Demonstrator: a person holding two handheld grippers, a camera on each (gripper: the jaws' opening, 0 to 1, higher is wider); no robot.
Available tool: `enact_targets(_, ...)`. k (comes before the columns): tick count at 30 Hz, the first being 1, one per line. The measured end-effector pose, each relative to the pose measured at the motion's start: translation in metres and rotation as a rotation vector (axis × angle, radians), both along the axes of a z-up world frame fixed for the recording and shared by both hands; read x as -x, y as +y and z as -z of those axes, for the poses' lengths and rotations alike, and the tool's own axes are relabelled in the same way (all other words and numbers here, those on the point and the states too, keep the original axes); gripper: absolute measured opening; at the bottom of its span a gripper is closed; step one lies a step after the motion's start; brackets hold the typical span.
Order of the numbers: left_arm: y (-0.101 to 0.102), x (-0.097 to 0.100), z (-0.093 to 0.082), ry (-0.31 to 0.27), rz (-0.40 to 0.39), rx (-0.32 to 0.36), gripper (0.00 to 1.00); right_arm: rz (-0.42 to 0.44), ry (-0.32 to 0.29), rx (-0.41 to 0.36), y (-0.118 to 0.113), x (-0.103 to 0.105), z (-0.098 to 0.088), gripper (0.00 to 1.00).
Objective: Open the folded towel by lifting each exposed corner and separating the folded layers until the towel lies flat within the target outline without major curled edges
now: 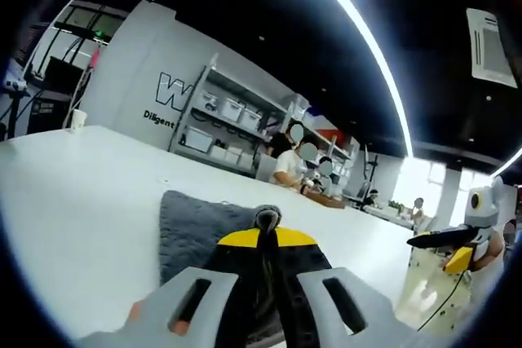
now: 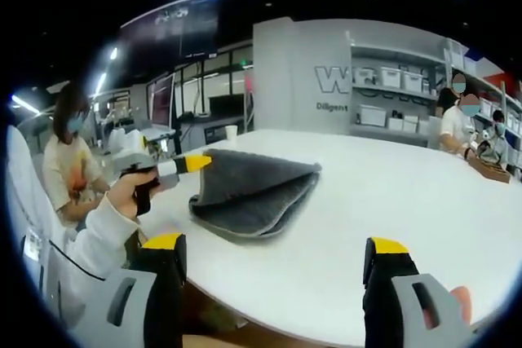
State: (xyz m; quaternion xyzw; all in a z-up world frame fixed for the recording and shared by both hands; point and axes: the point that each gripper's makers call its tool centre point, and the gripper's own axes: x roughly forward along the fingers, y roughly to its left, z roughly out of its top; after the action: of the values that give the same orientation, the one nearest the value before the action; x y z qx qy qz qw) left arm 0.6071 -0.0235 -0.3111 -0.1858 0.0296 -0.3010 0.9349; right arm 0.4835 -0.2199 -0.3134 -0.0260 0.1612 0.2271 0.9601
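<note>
Grey towel (image 2: pixel 249 189) lies folded on a large white table (image 2: pixel 391 201), near the edge closest to the person working. In the right gripper view its upper layer is lifted at one corner, so the towel forms a tent shape with a pale trim along its lower edge. The left gripper (image 2: pixel 196 163), yellow-tipped and held in a hand (image 2: pixel 130 193) with a white sleeve, is clenched on that raised corner. In the left gripper view the same tool (image 1: pixel 267 226) shows its two black jaws pressed together with a pinch of grey cloth bunched between the yellow tips, and the rest of the towel (image 1: pixel 192 230) spreads out on the table (image 1: pixel 81 201) behind.

The right gripper (image 2: pixel 277 254) hovers apart from the towel, its jaws standing wide with bare table between them, grasping nothing. It also appears at the far right of the left gripper view (image 1: pixel 444 242).

On the grey back wall (image 2: pixel 302 71), large outlined white letters begin "W", the rest hidden by shelves (image 2: pixel 391 103) holding white bins. Smaller writing beneath starts "Diligent"; nothing further can be read. A white cup (image 2: pixel 231 132) stands at the far side of the table. Several people sit around the room.
</note>
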Motion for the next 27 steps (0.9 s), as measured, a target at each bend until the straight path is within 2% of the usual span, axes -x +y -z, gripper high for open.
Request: enact_targets(27, 0.05, -0.007, -0.005, -0.034, -0.137, -0.052, 0.03, -0.004, 0.002, 0.001, 0.003, 0.002, 0.0, 0.89)
